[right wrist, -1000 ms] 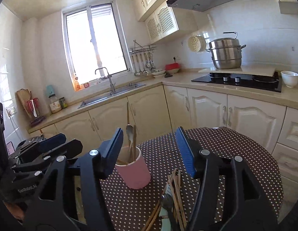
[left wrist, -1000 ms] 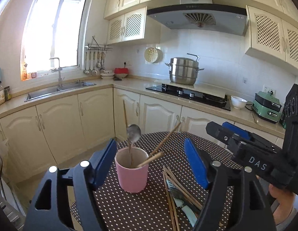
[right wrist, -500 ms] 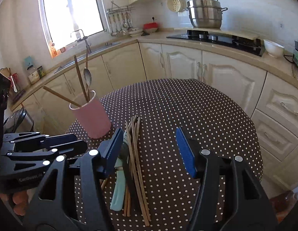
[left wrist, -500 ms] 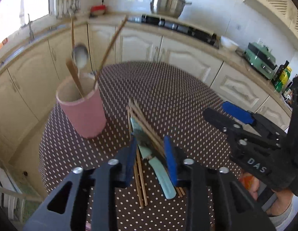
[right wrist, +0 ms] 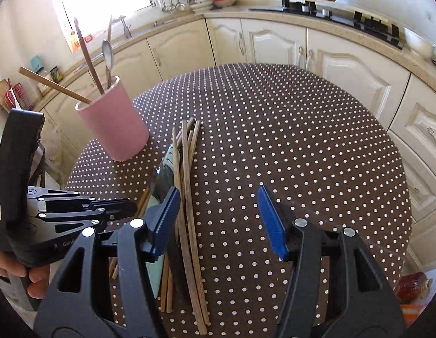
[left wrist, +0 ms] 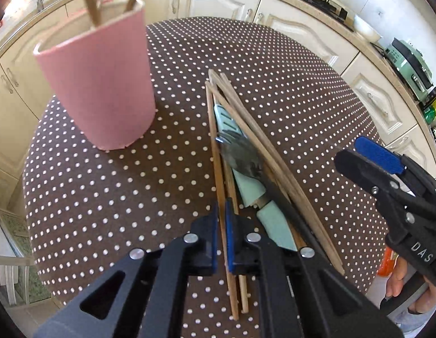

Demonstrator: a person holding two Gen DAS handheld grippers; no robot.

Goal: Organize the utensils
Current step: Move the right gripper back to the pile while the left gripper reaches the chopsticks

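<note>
Down from above the pink cup [left wrist: 101, 84], my left gripper [left wrist: 221, 236] has clamped onto one chopstick [left wrist: 218, 152] beside it (fork [left wrist: 241, 156] untouched); my right gripper [right wrist: 218, 219] hangs agape.

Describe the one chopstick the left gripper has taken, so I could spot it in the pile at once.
On the dotted round table, to the right of the pink cup, lies a pile of wooden chopsticks, a fork and mint-handled utensils. The gripped chopstick runs along the pile's left edge, nearest the cup. It alone passes between the left gripper's shut blue fingers.
</note>
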